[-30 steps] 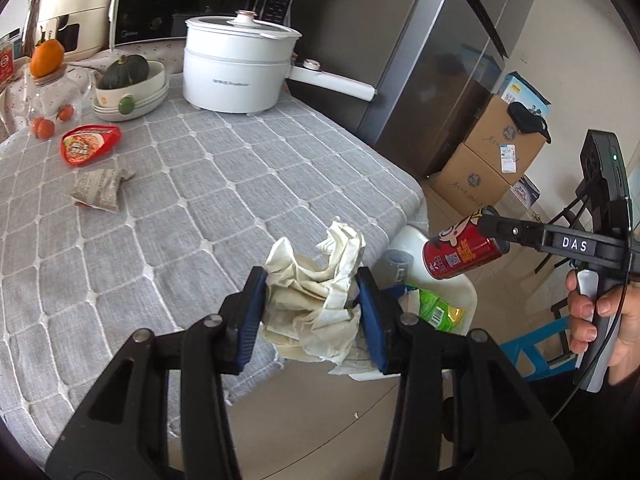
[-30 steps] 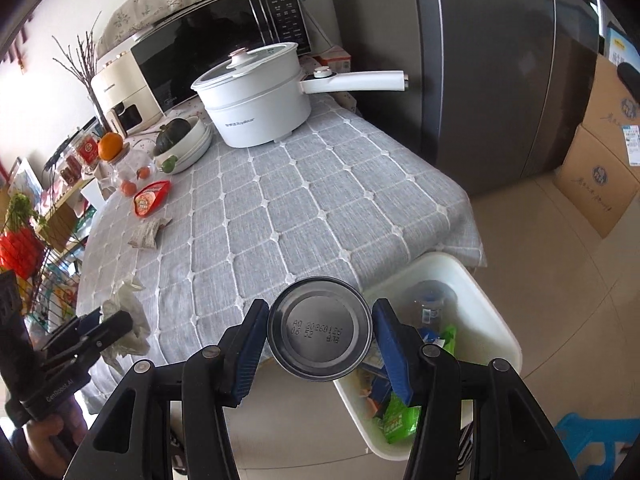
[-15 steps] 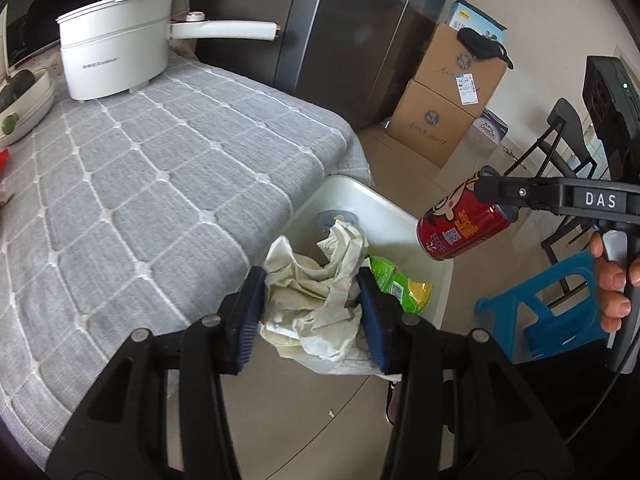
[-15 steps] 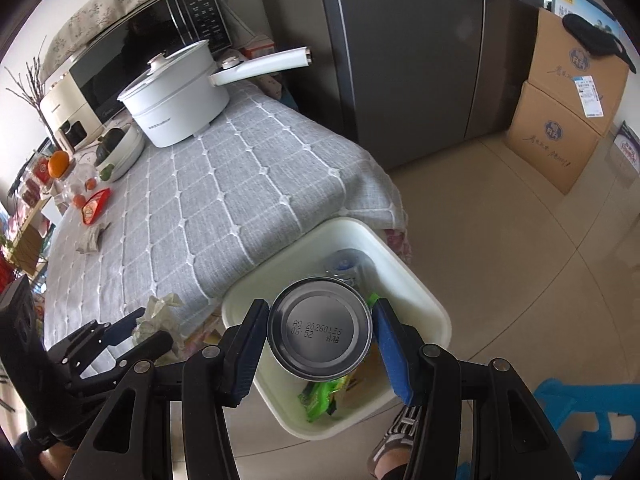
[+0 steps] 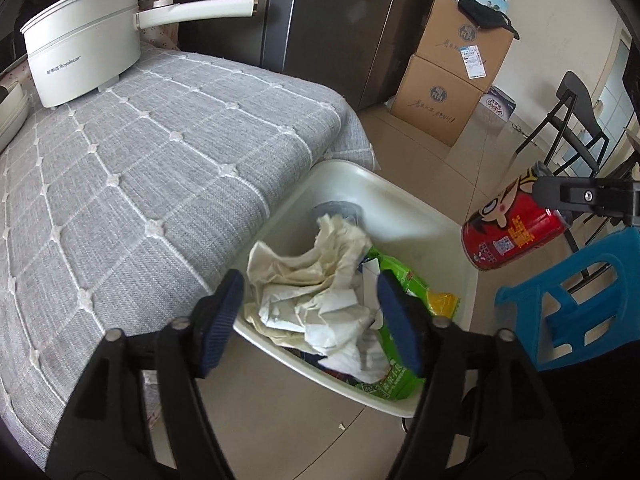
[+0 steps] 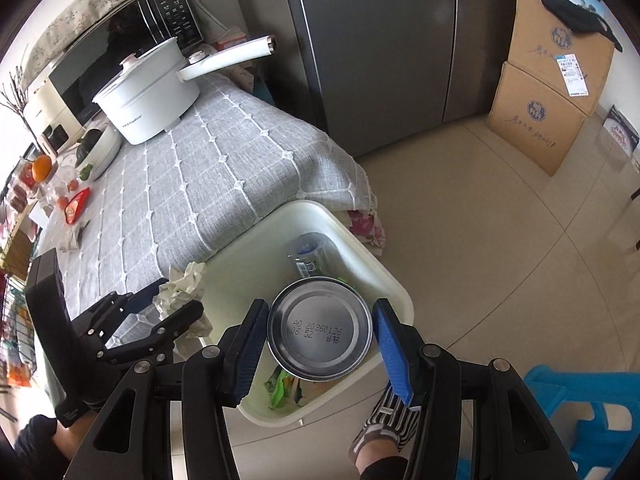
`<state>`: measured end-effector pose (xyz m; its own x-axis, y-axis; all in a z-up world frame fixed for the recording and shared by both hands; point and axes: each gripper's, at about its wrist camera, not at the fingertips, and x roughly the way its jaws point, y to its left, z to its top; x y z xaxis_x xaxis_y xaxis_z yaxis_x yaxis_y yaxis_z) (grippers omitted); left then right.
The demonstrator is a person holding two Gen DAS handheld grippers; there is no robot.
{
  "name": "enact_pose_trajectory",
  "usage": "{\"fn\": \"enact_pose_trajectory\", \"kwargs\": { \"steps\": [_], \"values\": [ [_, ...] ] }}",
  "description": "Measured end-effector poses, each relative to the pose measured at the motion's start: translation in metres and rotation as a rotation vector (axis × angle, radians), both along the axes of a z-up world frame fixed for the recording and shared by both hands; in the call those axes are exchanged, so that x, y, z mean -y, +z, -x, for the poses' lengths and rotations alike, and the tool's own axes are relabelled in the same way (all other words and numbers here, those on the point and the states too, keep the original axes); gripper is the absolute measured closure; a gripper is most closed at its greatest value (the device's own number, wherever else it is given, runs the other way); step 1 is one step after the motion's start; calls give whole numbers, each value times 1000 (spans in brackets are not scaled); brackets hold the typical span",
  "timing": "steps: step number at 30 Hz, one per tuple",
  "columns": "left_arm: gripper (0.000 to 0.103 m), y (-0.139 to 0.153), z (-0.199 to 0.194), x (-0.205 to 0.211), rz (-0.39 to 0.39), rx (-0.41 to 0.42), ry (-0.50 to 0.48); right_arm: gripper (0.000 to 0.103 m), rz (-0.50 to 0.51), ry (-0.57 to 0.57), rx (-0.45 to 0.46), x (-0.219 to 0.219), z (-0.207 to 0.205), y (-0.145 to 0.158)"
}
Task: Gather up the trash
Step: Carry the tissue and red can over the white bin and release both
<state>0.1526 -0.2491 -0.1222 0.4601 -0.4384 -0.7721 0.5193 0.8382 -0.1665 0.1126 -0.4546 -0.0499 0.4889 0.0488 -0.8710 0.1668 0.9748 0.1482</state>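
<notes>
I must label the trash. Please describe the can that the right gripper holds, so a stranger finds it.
Beside the grey table a white bin stands on the floor. Above it the right gripper holds a red can with a cartoon face, its silver bottom stamped with a date; the bin's other can is grey-blue.

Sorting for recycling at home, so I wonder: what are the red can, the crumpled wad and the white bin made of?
The red can looks like thin metal: printed glossy wall, bare silvery base. The crumpled wad seems to be cream paper, matte with sharp creases. The white bin is probably smooth moulded plastic, given its rounded rim.
</notes>
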Motion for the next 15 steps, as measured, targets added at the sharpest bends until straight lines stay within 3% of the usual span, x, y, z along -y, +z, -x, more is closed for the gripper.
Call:
{"fn": "enact_pose_trajectory", "kwargs": {
  "steps": [6,15],
  "values": [
    [3,11,8,-18,-83,-5,40,48,-2,-1,-14,-2,-6,-3],
    [1,31,20,-59,-72,0,96,48,51,-13,-115,-11,-29,-31]
  ]
}}
